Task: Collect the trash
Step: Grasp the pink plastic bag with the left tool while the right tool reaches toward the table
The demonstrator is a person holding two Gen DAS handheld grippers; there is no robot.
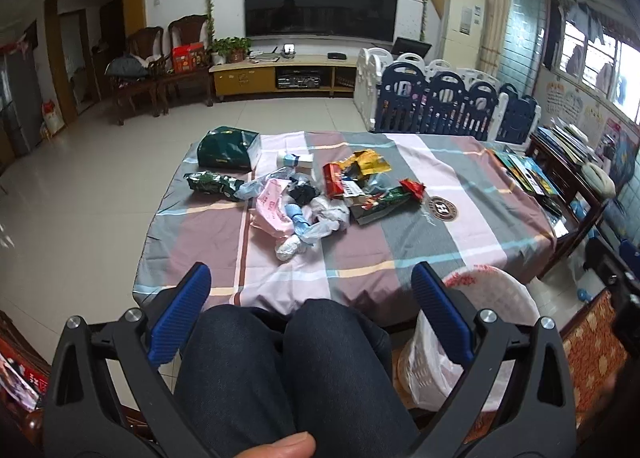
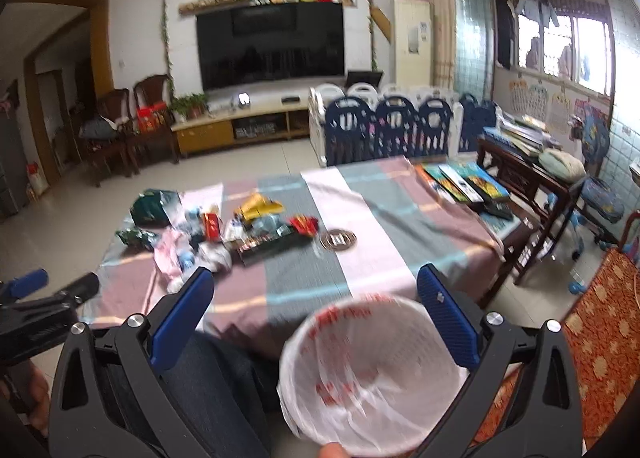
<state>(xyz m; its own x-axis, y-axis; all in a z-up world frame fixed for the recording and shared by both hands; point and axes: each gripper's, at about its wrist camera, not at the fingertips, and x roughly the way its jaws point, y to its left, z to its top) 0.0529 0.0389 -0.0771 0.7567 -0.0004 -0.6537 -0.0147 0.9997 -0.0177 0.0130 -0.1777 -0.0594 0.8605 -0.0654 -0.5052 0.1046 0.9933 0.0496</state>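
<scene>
**Left wrist view: both tongs wide open and empty, trash heap far across the desk, bin low at the near right**

The left tongs point(image 1: 310, 290) hover above the person's knees point(image 1: 288, 358), spread wide and holding nothing. The right tongs point(image 2: 316, 290) are equally open and empty, poised over the lined trash bin point(image 2: 372, 374), which stands on the floor just beside the near right corner of the desk point(image 1: 420, 258).

The trash pile point(image 1: 308, 194) lies left of centre on the checked cloth, well apart from either tool. It holds a pink wrapper point(image 1: 272, 210), crumpled clear and blue plastic bags point(image 1: 316, 228), a red and yellow snack packet point(image 1: 352, 174) and a green packet point(image 1: 212, 183); a dark green box point(image 1: 228, 150) sits at the far left.

Likely troubles, as I judge them:
- The wrappers overlap and tangle, so a pinch on one may drag neighbours along and spill them on the way to the bin.
- Thin plastic is slippery and slack; a shallow grip could let it slide out.
- Closing too low could catch the cloth and pull it, shifting the whole heap toward the left edge, which is near the green packet.
- The bin mouth sits below desk height, so a release made too early would drop litter on the floor or the knees.

Open room is generous: the near half and right side of the cloth are bare except for a round emblem point(image 1: 442, 209). Books point(image 1: 524, 174) line the far right edge and are best avoided. The right view is blurred, so fine detail there is uncertain.
</scene>
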